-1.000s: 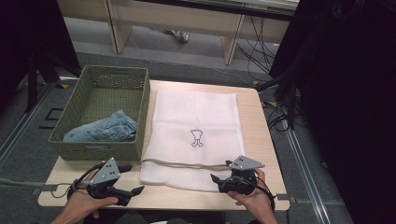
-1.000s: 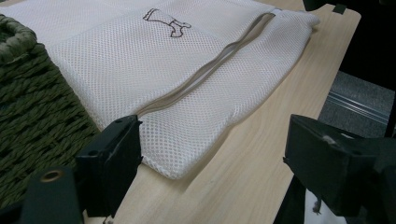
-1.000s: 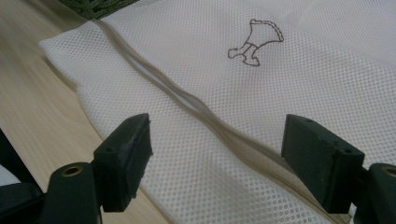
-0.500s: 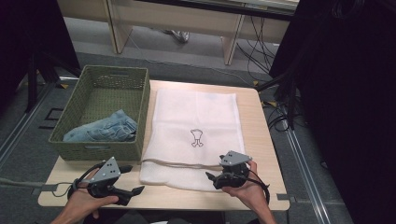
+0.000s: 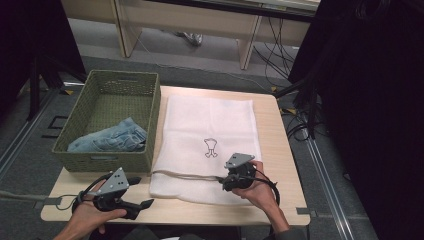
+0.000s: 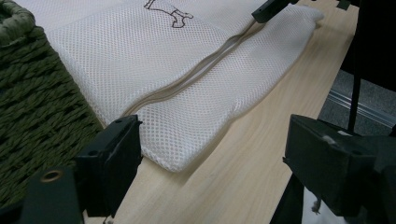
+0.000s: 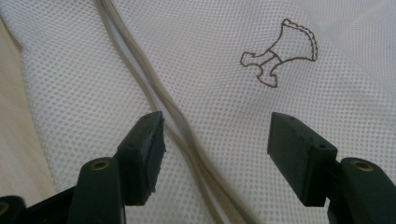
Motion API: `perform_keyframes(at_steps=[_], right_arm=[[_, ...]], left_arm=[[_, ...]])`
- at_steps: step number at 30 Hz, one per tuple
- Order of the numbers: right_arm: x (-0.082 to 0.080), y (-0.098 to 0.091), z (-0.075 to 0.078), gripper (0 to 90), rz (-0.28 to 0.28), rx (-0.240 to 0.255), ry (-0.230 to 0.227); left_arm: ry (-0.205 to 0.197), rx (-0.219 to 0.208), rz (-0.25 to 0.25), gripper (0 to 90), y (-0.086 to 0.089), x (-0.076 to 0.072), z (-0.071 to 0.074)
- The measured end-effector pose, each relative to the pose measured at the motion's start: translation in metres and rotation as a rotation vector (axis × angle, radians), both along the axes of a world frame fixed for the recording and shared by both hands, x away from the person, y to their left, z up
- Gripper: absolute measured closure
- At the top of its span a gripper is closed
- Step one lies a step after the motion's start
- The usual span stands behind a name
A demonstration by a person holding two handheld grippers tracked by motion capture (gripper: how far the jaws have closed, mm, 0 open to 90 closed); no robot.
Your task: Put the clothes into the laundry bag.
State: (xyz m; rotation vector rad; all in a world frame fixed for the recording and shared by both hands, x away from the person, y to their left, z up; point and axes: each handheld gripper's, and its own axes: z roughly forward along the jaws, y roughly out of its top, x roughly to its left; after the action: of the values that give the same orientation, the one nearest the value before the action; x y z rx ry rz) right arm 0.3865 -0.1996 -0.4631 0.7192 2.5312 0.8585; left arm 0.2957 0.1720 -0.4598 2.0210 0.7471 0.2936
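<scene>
High view: light wood desk (image 5: 280, 150) with a white mesh laundry bag (image 5: 207, 130) lying flat across its middle, a small brown dress emblem (image 5: 211, 148) printed near its centre. Green woven basket (image 5: 107, 122) sits just left of the bag, touching its edge, with folded blue denim (image 5: 107, 140) inside at the near end. Left gripper (image 5: 142, 206) rests low at the near-left corner of the desk, held in the left hand (image 5: 87, 220), jaws pointing right toward the bag's near corner but apart from it. Right gripper (image 5: 220, 182) sits over the bag's near half, just below the emblem, right hand (image 5: 257, 187) wrapped around it, cable looping off to the right. Left gripper view: jaws wide open, nothing between them; the bag's near corner (image 6: 173, 135) lies just ahead on the wood, zipper seam (image 6: 196, 70) running diagonally away, basket wall (image 6: 37, 107) at left, tip of the other gripper (image 6: 271, 8) at the far end of the seam. Right gripper view: right gripper (image 7: 215, 154) jaws spread wide, holding nothing, hovering close over the mesh; zipper line (image 7: 159, 107) passes right by the left jaw, emblem (image 7: 280, 51) ahead of the right jaw, strip of bare desk (image 7: 14, 140) at far left. Can't tell if jaw tips touch the fabric.
</scene>
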Motion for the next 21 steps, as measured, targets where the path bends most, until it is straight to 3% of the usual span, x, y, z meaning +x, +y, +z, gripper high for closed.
perform_keyframes(at_steps=[1, 3, 5, 6, 11, 12, 13, 15, 21], right_arm=[[0.004, 0.002, -0.001, 39.9, 0.02, -0.021, 0.005], [0.006, 0.006, -0.004, 40.5, 0.008, -0.021, 0.03], [0.011, 0.007, -0.006, 41.1, 0.038, -0.042, 0.018], [0.012, 0.009, -0.008, 43.6, 0.024, -0.06, 0.052], [0.021, 0.015, -0.013, 50.7, 0.063, -0.08, 0.063], [0.021, 0.016, -0.013, 52.1, 0.063, -0.091, 0.087], [0.021, 0.016, -0.013, 52.1, 0.063, -0.091, 0.087], [0.026, 0.02, -0.015, 55.4, 0.12, -0.118, 0.069], [0.03, 0.028, -0.021, 59.9, 0.165, -0.164, 0.075]], left_arm=[[-0.001, 0.002, 0.001, 17.9, 0.0, 0.0, 0.0], [-0.001, 0.007, 0.003, 17.9, 0.0, 0.0, 0.001], [-0.015, 0.017, -0.02, 17.9, 0.002, 0.002, 0.001], [-0.009, 0.008, -0.009, 17.9, 0.001, 0.001, 0.0], [0.012, 0.008, -0.004, 17.9, 0.0, 0.002, -0.001], [0.013, 0.01, -0.006, 17.9, 0.0, 0.002, -0.001], [0.013, 0.01, -0.006, 17.9, 0.0, 0.002, -0.001], [0.014, 0.006, -0.002, 17.9, 0.0, 0.003, -0.001], [0.02, 0.005, -0.005, 17.9, -0.001, 0.004, -0.001]])
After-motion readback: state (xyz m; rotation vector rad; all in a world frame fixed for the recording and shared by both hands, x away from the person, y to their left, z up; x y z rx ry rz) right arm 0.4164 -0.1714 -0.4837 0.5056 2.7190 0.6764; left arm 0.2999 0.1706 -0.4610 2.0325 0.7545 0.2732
